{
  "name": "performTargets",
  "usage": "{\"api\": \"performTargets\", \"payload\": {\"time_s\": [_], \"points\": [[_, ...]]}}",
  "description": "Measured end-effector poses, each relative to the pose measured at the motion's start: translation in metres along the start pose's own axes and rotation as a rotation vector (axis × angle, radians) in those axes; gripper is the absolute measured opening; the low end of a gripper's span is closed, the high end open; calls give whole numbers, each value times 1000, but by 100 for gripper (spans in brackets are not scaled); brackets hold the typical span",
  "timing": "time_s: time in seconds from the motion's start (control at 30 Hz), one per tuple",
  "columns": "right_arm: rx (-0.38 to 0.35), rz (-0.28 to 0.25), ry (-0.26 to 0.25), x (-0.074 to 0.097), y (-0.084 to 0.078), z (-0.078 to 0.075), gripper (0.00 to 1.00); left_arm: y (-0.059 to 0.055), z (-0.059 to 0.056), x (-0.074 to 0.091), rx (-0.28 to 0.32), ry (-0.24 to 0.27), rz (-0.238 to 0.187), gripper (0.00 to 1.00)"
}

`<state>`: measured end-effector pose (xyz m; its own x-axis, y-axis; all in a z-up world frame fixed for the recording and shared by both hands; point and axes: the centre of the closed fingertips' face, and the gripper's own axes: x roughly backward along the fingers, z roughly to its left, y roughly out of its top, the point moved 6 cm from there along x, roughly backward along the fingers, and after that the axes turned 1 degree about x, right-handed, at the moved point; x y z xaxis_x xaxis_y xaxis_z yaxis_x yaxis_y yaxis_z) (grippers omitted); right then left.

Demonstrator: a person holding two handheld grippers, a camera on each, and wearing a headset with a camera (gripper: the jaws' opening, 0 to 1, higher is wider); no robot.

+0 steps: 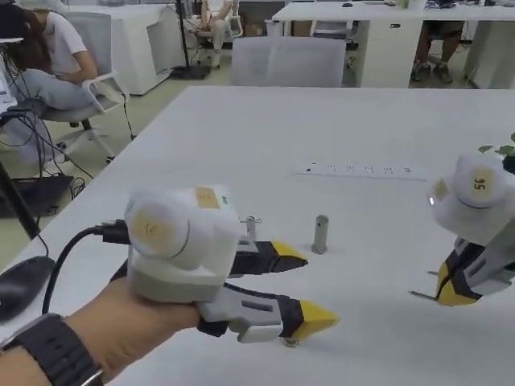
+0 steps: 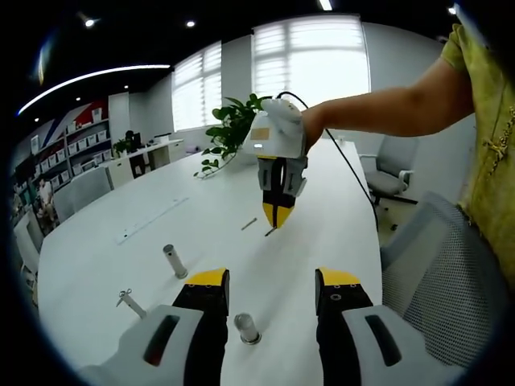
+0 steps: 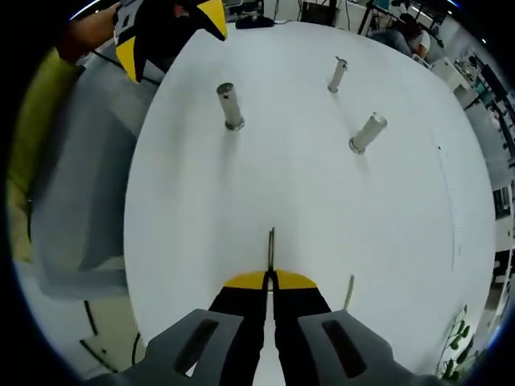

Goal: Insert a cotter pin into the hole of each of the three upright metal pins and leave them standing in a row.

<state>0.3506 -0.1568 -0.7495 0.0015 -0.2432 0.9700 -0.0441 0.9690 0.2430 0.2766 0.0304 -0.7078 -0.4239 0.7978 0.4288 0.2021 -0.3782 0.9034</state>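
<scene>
Three upright metal pins stand on the white table (image 1: pixel 241 137). One pin (image 1: pixel 320 234) stands free in the middle. A second pin (image 1: pixel 251 227) carries a cotter pin through its top and is partly hidden behind my left gripper (image 1: pixel 315 288). The third pin (image 2: pixel 246 327) stands between the open jaws of my left gripper (image 2: pixel 272 277). My right gripper (image 3: pixel 270 279) is shut on a cotter pin (image 3: pixel 270 249), which sticks out forward. It hovers at the right (image 1: pixel 445 296), apart from the pins. A loose cotter pin (image 3: pixel 348 291) lies beside it on the table.
A white power strip (image 1: pixel 358 170) lies across the far table. A leafy plant (image 2: pixel 229 129) stands at the table's end. A grey chair (image 1: pixel 288 62) sits behind the far edge. People sit at other desks.
</scene>
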Motion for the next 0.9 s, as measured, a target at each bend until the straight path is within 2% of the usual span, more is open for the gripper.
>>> {"api": "performTargets", "payload": {"time_s": [0.47, 0.7, 0.9], "points": [[107, -26, 85, 29, 55, 48, 3, -3, -27, -24, -66, -116, 9, 37], [131, -17, 111, 36, 70, 60, 3, 0, -33, -26, -114, -146, -13, 29], [137, -6, 140, 36, 79, 66, 3, 3, -38, -27, -200, -156, -37, 17]]}}
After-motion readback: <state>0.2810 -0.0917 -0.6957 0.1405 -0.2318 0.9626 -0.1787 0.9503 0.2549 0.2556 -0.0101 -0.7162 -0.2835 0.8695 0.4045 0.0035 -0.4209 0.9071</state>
